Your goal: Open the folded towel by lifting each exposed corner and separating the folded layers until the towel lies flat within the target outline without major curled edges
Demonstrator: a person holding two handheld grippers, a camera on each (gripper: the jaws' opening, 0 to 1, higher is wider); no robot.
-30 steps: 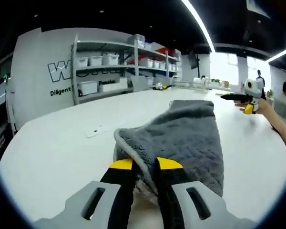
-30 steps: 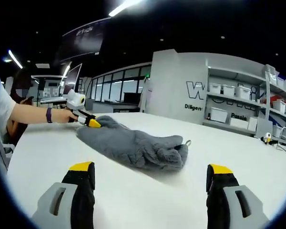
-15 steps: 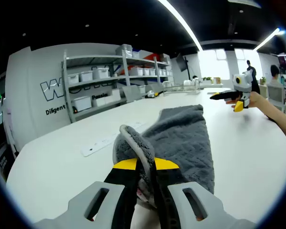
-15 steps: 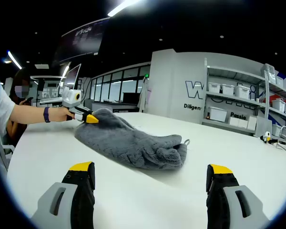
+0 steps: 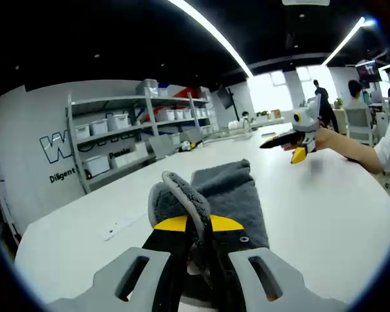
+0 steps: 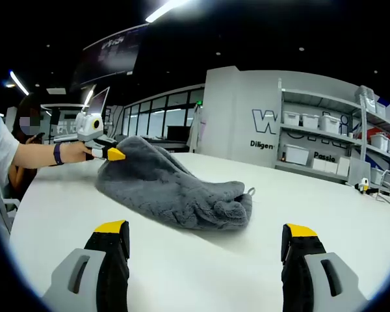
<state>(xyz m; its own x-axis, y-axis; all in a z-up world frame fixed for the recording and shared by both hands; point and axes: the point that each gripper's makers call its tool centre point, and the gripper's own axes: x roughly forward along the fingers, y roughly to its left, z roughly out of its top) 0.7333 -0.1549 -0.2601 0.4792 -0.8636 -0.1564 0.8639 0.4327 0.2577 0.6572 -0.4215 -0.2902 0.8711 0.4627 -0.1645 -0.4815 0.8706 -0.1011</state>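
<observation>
Towel (image 5: 231, 195) corner pinched in left tool (image 5: 195, 224), right tool (image 6: 208, 237) gaping

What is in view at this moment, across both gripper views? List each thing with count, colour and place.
towel: one, grey, on the table, one corner lifted off it by the left gripper
table: one, white, under the towel
shelf rack: one, grey, against the far wall, holding white bins
wall lettering: dark, on the white wall beside the shelves
ceiling light strips: several, white, overhead
flat white item: one, on the table left of the towel, too small to identify
left gripper: one, black fingers with yellow tips, shut on the towel corner
right gripper: one, same colours, open, above the table short of the towel
person's hand: one, holding the right gripper
</observation>
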